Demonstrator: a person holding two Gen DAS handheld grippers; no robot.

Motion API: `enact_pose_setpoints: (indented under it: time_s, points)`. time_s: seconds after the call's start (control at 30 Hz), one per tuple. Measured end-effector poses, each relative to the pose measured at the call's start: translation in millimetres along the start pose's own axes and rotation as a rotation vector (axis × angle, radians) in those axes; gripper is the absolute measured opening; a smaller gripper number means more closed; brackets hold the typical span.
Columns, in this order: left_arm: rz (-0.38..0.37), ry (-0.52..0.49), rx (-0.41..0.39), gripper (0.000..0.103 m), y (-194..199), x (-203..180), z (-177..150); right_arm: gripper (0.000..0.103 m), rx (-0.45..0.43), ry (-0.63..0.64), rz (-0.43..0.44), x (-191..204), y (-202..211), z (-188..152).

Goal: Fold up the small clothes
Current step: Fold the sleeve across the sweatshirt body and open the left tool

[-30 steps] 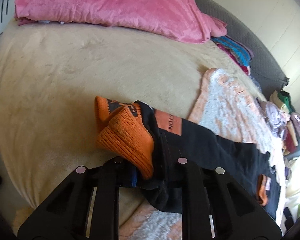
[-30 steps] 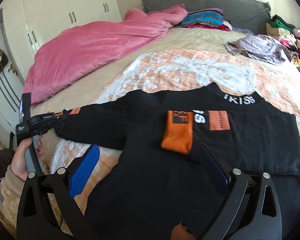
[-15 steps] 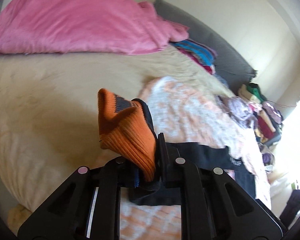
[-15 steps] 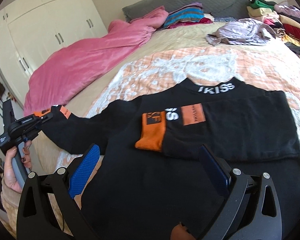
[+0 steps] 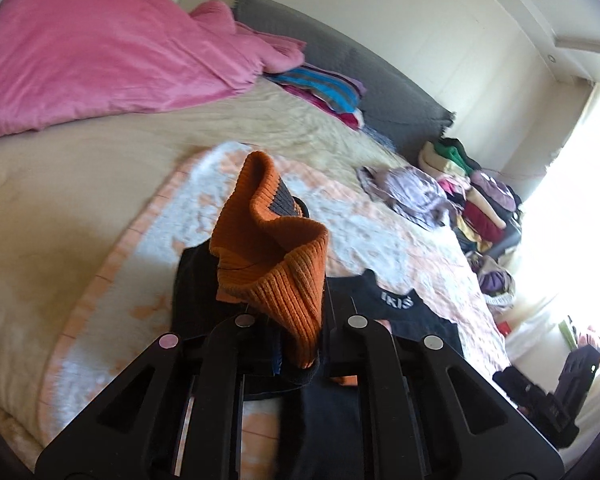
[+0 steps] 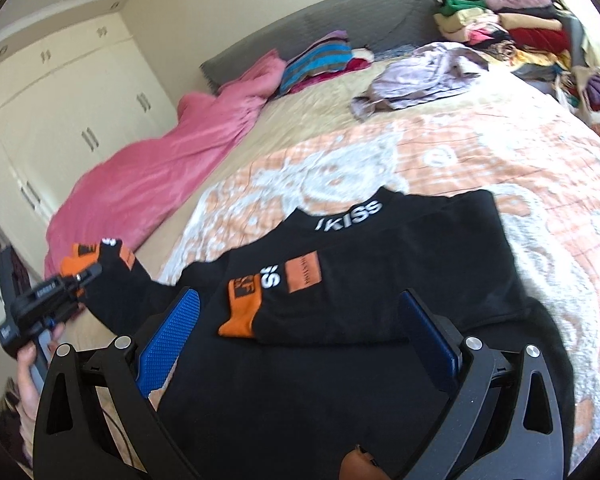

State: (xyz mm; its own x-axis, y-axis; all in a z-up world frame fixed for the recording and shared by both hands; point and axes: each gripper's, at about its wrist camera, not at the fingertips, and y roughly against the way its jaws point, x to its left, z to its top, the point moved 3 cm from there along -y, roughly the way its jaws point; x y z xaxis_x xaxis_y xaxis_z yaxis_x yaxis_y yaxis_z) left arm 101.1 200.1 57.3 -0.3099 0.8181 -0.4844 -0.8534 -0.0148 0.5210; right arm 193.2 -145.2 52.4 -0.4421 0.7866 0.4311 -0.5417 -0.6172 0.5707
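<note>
Since a moment ago, my left gripper [image 5: 296, 344] has lifted the orange sleeve cuff [image 5: 272, 252] up over the bed [image 5: 60, 184]. Its jaws are clamped on the cuff. My black top [image 6: 380, 280] lies flat on the orange blanket [image 6: 520, 168]. My right gripper [image 6: 300, 328] hangs over it, jaws wide apart.

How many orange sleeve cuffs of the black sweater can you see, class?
2. One orange cuff is pinched in the left claw, lifted off the bed. The other cuff lies folded across the black sweater chest.
</note>
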Motion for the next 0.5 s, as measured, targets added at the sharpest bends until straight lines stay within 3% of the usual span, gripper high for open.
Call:
enact_pose_setpoints:
  time_s: [0.27, 0.5]
  points:
    - [-0.073, -0.076, 0.071, 0.006, -24.1, -47.5, -22.5, 0.098, -0.056, -0.080, -0.014, -32.9, 29.4, 15.5]
    - [-0.120, -0.141, 0.149, 0.006, -51.8, -85.2, -49.6, 0.098, -0.050, -0.120, -0.028, -50.1, 37.2, 15.1]
